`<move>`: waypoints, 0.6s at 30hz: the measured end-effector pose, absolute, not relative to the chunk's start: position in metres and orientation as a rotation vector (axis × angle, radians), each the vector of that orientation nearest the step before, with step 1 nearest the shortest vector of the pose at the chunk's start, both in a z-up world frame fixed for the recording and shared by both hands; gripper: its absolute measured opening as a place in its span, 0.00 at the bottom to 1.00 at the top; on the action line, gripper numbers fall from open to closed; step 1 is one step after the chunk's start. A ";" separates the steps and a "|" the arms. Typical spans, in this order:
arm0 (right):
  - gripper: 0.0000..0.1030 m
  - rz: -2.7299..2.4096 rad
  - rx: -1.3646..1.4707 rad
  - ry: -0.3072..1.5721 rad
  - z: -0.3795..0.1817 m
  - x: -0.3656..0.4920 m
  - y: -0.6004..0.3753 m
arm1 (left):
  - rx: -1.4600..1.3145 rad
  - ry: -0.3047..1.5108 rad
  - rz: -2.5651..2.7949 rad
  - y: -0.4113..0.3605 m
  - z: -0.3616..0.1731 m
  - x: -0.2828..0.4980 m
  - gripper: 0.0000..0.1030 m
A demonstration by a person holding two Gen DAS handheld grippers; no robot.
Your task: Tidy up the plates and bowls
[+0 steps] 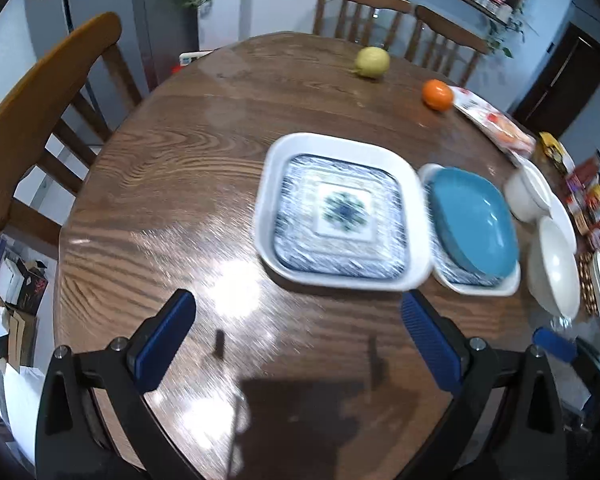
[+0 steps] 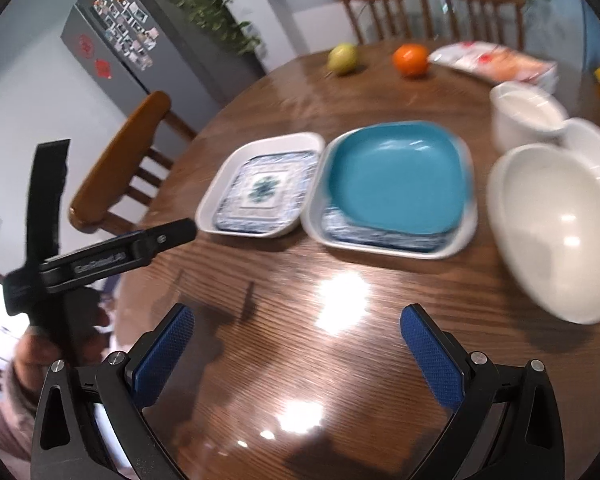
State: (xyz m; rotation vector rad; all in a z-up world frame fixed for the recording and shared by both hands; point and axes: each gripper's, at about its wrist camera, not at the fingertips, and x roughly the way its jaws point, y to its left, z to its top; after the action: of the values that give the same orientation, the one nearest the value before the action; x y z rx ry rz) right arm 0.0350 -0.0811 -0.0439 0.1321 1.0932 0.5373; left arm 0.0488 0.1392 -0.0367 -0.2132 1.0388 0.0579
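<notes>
A white square dish (image 1: 414, 216) (image 2: 224, 184) holds a blue patterned plate (image 1: 342, 216) (image 2: 264, 192) mid-table. To its right a second white dish (image 1: 512, 280) (image 2: 456, 248) holds a patterned plate with a teal square plate (image 1: 472, 220) (image 2: 396, 178) on top. White bowls (image 1: 554, 268) (image 2: 552, 228) and a white cup (image 1: 528, 192) (image 2: 520, 116) stand further right. My left gripper (image 1: 298, 316) is open and empty, in front of the first dish. My right gripper (image 2: 296, 330) is open and empty, in front of the teal plate.
The round wooden table (image 1: 172, 184) (image 2: 340, 352) also carries a lemon (image 1: 373, 62) (image 2: 343, 58), an orange (image 1: 437, 95) (image 2: 410, 60) and a snack packet (image 1: 494, 124) (image 2: 496, 62). Wooden chairs (image 1: 40, 112) (image 2: 120, 168) stand around it. The left gripper's body (image 2: 100, 260) shows in the right wrist view.
</notes>
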 end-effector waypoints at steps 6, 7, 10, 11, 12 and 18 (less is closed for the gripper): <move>0.99 0.593 0.242 1.139 -0.060 0.066 -0.040 | -0.219 1.062 0.037 0.158 -0.049 0.078 0.79; 0.97 0.585 0.266 1.162 -0.066 0.073 -0.036 | -0.211 1.066 0.035 0.159 -0.051 0.083 0.76; 0.85 0.574 0.319 1.201 -0.082 0.086 -0.025 | -0.198 1.083 0.020 0.168 -0.060 0.097 0.63; 0.80 0.567 0.333 1.207 -0.085 0.090 -0.021 | -0.198 1.089 0.013 0.169 -0.063 0.101 0.58; 0.76 0.547 0.337 1.211 -0.089 0.093 -0.020 | -0.204 1.091 0.003 0.171 -0.065 0.104 0.52; 0.73 0.416 0.403 1.166 -0.089 0.100 -0.013 | -0.203 1.108 -0.048 0.175 -0.073 0.120 0.30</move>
State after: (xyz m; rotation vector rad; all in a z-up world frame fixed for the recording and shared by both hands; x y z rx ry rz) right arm 0.0996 -0.0131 -0.0895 0.4034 1.1660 0.4156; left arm 0.1202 0.1749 -0.0729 -0.2026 1.1079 -0.0479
